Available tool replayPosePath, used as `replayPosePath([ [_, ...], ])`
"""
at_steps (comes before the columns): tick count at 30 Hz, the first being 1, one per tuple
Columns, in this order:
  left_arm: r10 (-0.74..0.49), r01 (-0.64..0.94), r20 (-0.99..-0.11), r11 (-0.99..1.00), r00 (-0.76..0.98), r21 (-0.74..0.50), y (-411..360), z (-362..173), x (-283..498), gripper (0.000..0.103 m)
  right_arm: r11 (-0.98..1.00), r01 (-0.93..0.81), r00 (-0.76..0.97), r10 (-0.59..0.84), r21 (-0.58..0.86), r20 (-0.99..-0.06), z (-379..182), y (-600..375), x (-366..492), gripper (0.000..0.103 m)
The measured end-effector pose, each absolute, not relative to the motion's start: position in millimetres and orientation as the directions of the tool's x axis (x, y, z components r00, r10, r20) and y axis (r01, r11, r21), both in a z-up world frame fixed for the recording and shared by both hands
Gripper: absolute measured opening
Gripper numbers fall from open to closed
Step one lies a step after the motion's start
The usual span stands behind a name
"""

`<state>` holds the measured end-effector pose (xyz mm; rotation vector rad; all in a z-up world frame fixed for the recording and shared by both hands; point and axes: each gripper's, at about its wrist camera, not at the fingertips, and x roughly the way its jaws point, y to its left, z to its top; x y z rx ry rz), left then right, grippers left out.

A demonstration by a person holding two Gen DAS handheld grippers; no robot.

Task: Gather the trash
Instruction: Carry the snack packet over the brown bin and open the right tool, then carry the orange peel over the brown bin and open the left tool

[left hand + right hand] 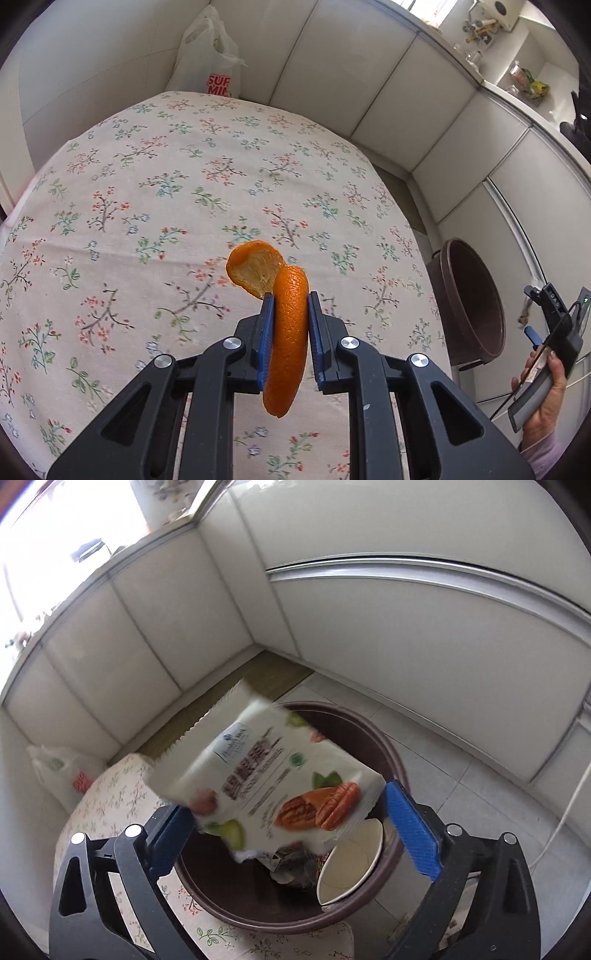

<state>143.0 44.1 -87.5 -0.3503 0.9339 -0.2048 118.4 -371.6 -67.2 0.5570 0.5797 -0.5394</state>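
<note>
My left gripper is shut on a curled orange peel and holds it above the flowered tablecloth. My right gripper is open over the brown trash bin. A white snack wrapper with pecan pictures hangs blurred between the spread blue pads, over the bin's mouth. A paper cup and crumpled trash lie inside the bin. The bin also shows in the left wrist view beside the table's right edge, with the right gripper near it.
A white plastic bag stands at the table's far edge against white cabinet fronts. The cabinets wrap around the corner behind the bin. Tiled floor lies to the bin's right. A counter with clutter is at upper right.
</note>
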Motion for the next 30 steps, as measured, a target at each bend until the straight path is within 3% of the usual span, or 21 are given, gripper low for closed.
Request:
replayPosePath([
  [7,-0.379,0.156,-0.742,0.922,0.554,-0.354,-31.6,-63.0,156.8,0.018,0.620,0.579,0.782,-0.238,0.529,-0.577,-89.6,-376.0,57.2,0.096],
  [11,-0.432,0.262,-0.717,0.902,0.546,-0.344,-84.2,-39.3,165.8,0.018,0.539,0.603,0.773,-0.210,0.588,-0.599,-123.8,-374.3,29.0,0.097],
  [12,-0.447,0.286,-0.711,0.894,0.543,-0.344,-97.6,-33.8,168.4,0.019,0.524,0.572,0.804,-0.206,0.631,-0.557,-122.0,-378.3,24.2,0.096],
  [14,-0.479,0.334,-0.697,0.877,0.533,-0.347,-127.5,-21.8,174.9,0.019,0.533,0.570,0.813,-0.253,0.626,-0.524,-119.4,-379.2,19.1,0.096],
  [25,-0.553,0.486,-0.690,0.812,0.468,-0.322,-246.2,-2.1,203.9,0.021,0.476,0.601,0.790,-0.231,0.643,-0.568,-140.9,-395.0,21.5,0.096],
  [30,-0.559,0.499,-0.696,0.804,0.451,-0.323,-263.9,-0.3,204.5,0.035,0.489,0.600,0.789,-0.231,0.633,-0.569,-136.4,-391.2,22.8,0.096],
])
